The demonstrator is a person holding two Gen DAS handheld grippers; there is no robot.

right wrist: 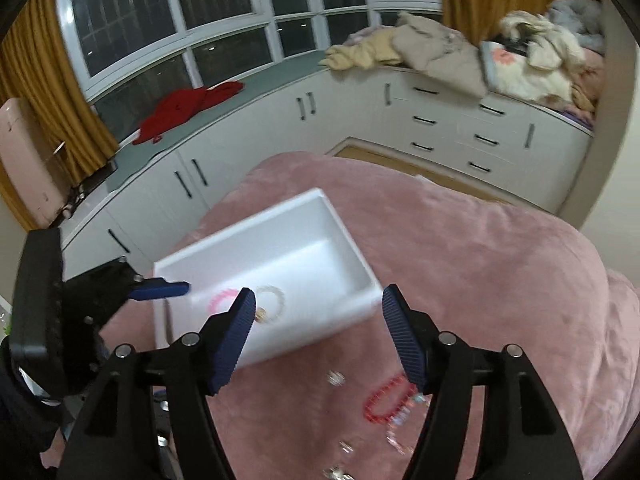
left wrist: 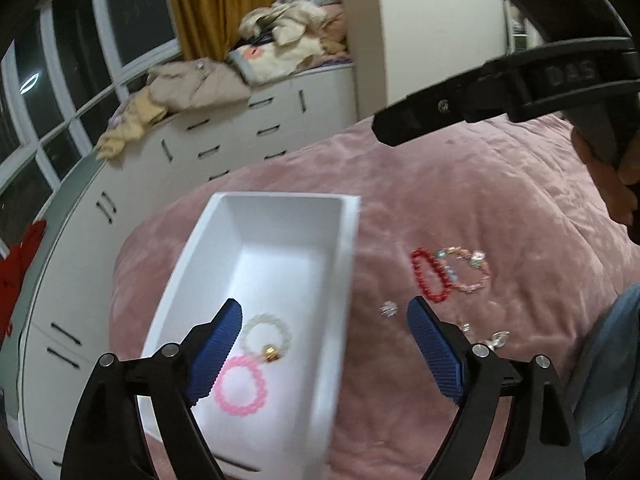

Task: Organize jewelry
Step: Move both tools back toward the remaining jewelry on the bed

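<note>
Pink plush bedspread point(left wrist: 460, 200) covers the bed that carries everything; beyond it run white cabinets point(right wrist: 460, 128) under a dark bay window point(right wrist: 168, 20), with mustard curtains point(right wrist: 36, 80) and heaps of clothes point(right wrist: 440, 52) on the sill.

A white box point(left wrist: 224, 248) lies on the bedspread, its long axis running away from the left camera, open side up. Inside, at the near end, sit a pink bead bracelet point(left wrist: 239, 385) and a pearly bracelet point(left wrist: 266, 333) with a gold bead, just touching.

Only the left wrist view shows clearly the red bracelet point(left wrist: 430, 276) overlapping a pastel bracelet point(left wrist: 470, 270) right of the box, and small clear pieces point(left wrist: 389, 309) nearby. Only the right wrist view shows a red garment point(right wrist: 188, 108) on the sill and a pink chair point(right wrist: 28, 160).

Left gripper point(left wrist: 324, 344) hangs over the box's near right wall, jaws spread wide, nothing between them. Right gripper point(right wrist: 318, 338) is released too, empty, above the box's near corner.
</note>
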